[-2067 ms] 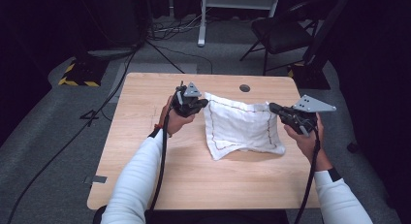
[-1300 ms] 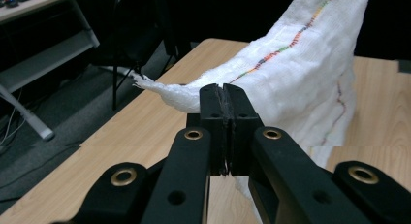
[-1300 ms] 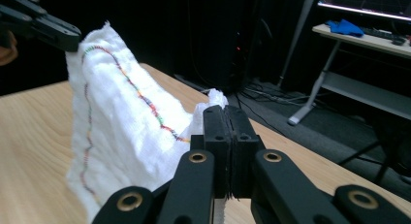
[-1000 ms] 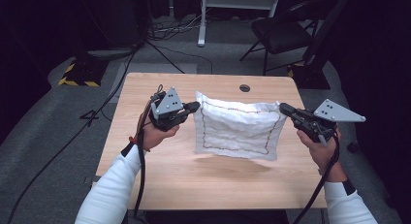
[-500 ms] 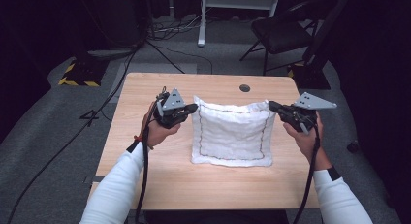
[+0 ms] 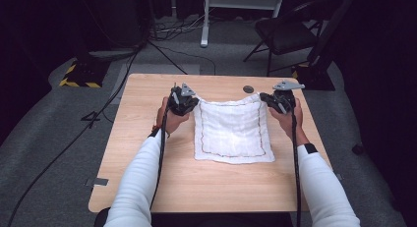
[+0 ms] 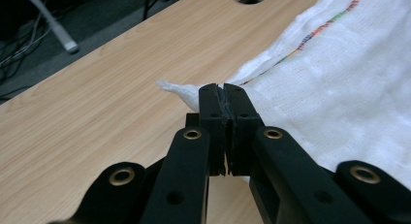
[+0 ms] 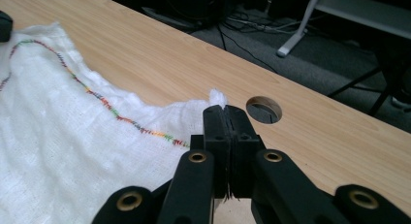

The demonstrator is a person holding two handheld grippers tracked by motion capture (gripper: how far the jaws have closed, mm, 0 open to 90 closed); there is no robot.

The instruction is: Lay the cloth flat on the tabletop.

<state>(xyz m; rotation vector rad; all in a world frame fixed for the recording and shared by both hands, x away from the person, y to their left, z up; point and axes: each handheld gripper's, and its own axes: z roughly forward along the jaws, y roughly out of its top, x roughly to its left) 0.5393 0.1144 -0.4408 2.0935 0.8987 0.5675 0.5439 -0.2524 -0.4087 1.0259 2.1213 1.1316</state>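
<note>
A: Cloth (image 6: pixel 231 131) position, high view?

B: White square cloth, centre of frame, spread on the wooden table (image 6: pixel 147 178). Near edge and most of its body lie flat on the wood. The two far corners are pinched up, so the far edge sags slightly between them (coloured stitched border runs just inside the hem).

A: Left gripper (image 6: pixel 189 103)?

B: Left of centre in the high view, at the cloth's far left corner. In the left gripper view its black jaws are pressed together at mid-frame with the corner of the cloth (image 7: pixel 339 73) caught between them; a small tuft of fabric pokes out to the left past the tips.

A: Right gripper (image 6: pixel 268 98)?

B: Right of centre in the high view, at the far right corner. In the right gripper view the jaws are likewise pressed together on the cloth (image 8: pixel 72 151) corner, with a tuft showing just above the tips.

A: Anything else nearby?

B: Round cable hole (image 8: pixel 264 110) in the table, just right of the right gripper's tips in its own view. Same hole (image 6: pixel 248 89) sits above the cloth's far edge in the high view. A dark chair (image 6: pixel 287 33) stands on the floor, upper right.
</note>
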